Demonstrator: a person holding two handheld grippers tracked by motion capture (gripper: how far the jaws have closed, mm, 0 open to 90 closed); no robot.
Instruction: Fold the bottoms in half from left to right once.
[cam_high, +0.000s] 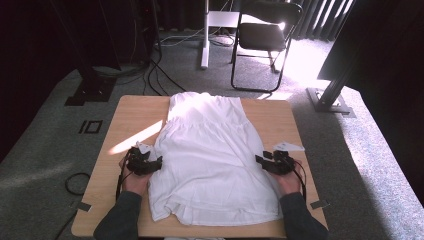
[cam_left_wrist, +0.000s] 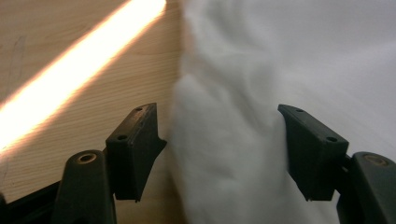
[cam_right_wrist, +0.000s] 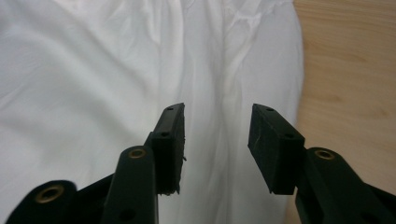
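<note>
White dress (cam_high: 210, 150) lengthwise, top away from the person, hem near; both tools parted, nothing gripped

We see a white garment (cam_high: 210, 150) spread flat on a wooden table (cam_high: 135, 107) at the centre of the frame, narrow end toward the top, wide hem near the bottom edge. The left gripper (cam_high: 152, 162) sits at the garment's left edge, the right gripper (cam_high: 262, 161) at its right edge, both low in the frame, forearms in dark sleeves (cam_high: 119, 217) entering from the bottom. A streak of sunlight (cam_high: 135, 137) crosses the table left of the garment. Above, at top centre, a black chair (cam_high: 262, 37) stands on grey carpet (cam_high: 45, 135), cables (cam_high: 155, 75) trailing at upper left.
</note>
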